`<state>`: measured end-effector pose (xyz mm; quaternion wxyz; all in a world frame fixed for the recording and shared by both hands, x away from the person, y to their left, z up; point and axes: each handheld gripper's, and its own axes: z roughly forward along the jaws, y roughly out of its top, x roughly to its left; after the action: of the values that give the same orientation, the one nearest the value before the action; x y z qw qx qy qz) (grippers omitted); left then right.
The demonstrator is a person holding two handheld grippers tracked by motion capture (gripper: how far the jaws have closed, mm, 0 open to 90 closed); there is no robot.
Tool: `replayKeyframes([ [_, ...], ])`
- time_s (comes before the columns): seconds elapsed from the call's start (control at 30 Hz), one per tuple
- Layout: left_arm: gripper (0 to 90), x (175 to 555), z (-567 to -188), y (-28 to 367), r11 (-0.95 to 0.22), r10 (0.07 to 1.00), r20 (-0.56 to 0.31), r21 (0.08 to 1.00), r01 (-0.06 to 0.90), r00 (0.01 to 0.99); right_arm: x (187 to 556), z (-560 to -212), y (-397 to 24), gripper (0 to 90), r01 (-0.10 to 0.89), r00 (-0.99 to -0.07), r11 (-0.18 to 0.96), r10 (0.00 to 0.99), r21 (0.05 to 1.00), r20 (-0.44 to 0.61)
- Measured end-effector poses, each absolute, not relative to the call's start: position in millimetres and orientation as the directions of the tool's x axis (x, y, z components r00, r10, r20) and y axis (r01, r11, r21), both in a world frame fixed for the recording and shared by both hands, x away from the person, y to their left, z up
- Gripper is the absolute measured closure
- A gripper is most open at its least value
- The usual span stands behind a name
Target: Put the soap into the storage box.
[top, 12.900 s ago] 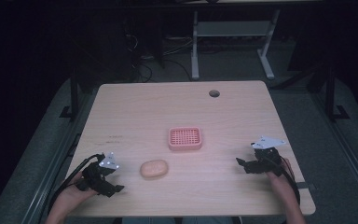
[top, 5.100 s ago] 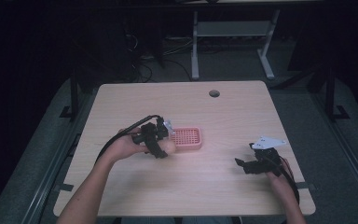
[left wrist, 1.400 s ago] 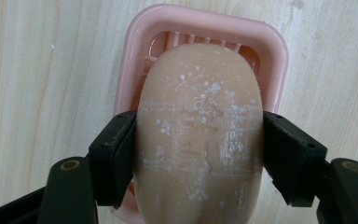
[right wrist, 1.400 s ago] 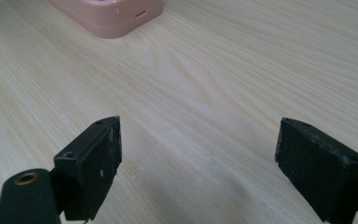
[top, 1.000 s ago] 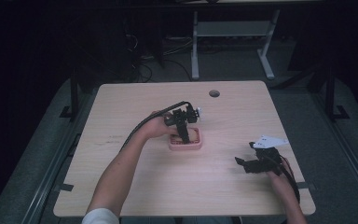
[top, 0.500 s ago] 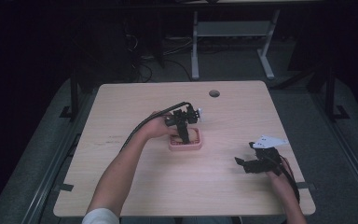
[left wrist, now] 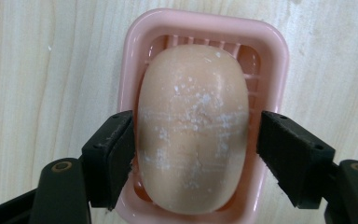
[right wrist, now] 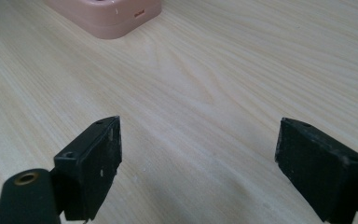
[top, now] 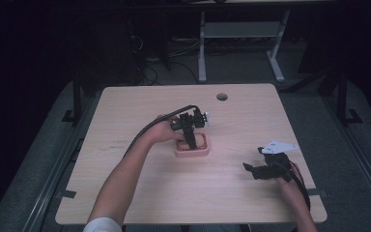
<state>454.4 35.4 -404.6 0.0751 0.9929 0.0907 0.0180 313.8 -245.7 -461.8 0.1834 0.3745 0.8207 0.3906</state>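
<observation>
The pale wooden surface (top: 125, 121) carries one pink slatted dish (left wrist: 270, 42) and one bar of soap (left wrist: 193, 126); a round hole (top: 221, 96) sits near its far edge. The left gripper (left wrist: 193, 154) points straight down over the dish, its jaws spread on either side of the soap, one jaw close against it, the other with a slight gap. The soap lies in the dish, oval, peach-coloured, flecked with white. The right gripper (right wrist: 198, 158) rests wide open and empty, well apart; the dish stands ahead of it.
</observation>
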Motion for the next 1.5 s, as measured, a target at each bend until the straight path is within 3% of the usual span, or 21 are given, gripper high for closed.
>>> replayKeyframes([
  [1.5, 25.2, 418.2, -379.5, 86.8, -0.932, 0.246, 0.047, 0.288, 0.222, 0.968, 314.2, -465.0, -241.8, 13.9, 0.492, -0.64, 0.422, 0.768, 0.762, -0.012],
])
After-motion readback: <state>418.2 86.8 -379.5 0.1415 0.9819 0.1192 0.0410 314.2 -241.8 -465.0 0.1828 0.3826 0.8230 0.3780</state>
